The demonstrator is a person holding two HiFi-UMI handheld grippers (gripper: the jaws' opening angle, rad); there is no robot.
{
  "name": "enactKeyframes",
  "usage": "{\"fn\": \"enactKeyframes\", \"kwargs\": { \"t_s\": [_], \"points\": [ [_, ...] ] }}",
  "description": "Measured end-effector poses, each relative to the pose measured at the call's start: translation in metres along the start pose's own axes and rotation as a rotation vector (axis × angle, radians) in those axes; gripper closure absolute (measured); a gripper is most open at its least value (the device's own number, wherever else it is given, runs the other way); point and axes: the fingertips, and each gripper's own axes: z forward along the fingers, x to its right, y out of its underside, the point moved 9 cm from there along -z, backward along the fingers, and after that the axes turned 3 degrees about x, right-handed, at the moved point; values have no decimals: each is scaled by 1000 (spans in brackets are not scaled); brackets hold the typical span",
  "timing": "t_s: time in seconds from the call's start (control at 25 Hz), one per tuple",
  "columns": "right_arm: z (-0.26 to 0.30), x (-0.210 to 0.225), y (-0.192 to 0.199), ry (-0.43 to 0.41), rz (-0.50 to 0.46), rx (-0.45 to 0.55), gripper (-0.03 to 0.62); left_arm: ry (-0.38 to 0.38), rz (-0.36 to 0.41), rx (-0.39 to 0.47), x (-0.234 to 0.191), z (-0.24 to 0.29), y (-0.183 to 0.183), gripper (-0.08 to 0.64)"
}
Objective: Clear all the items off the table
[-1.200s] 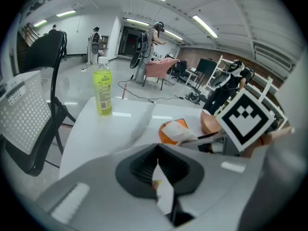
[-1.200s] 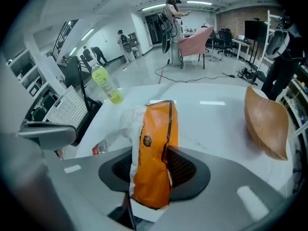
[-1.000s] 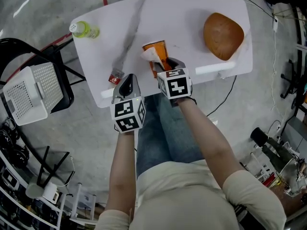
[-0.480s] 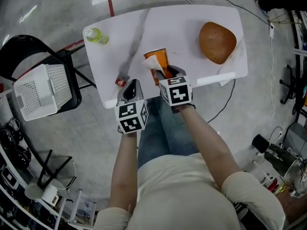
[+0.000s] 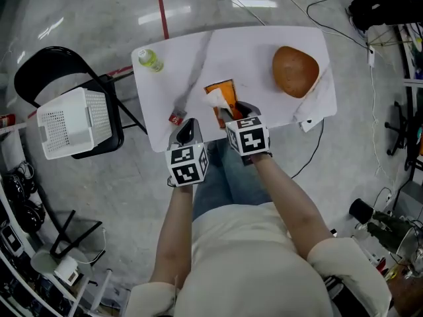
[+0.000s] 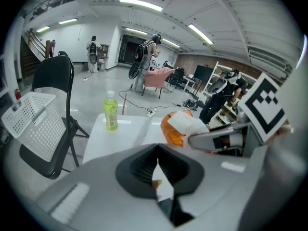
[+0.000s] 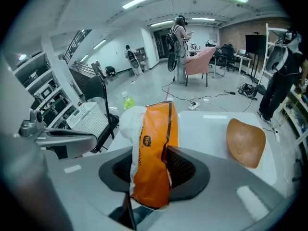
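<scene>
My right gripper [image 5: 238, 113] is shut on an orange snack packet [image 7: 154, 143] with a white crumpled top, and holds it above the near edge of the white table [image 5: 251, 51]. The packet [image 5: 221, 100] stands upright between the pads. My left gripper [image 5: 188, 129] is shut just left of it, over the table's front edge, with nothing clearly held. A small red item [image 5: 176, 118] lies on the table by its tip. A green bottle [image 5: 151, 59] stands at the far left corner, and a brown wooden bowl [image 5: 295, 70] lies at the right.
A white perforated basket [image 5: 73, 122] rests on a black folding chair [image 5: 39, 78] left of the table. Cables run over the floor beyond and to the right of the table. People stand far off in the hall.
Both grippers have risen from the table. The right one has brought the orange packet up with it. The bottle, the bowl and the red item have stayed put.
</scene>
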Motion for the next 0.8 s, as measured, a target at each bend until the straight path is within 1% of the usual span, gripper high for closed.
{"fn": "enactKeyframes", "kwargs": {
  "t_s": [0.2,0.68,0.8],
  "points": [
    [-23,-9,-5,-22,-19,15,433,-4,5,19,3,-19,-7,551],
    [-75,-31,-25,-51,-77,89,433,-30,2,74,5,-67,-22,551],
    [-86,-34,-25,-63,-108,91,433,-42,4,89,5,-79,-26,551]
  ]
}}
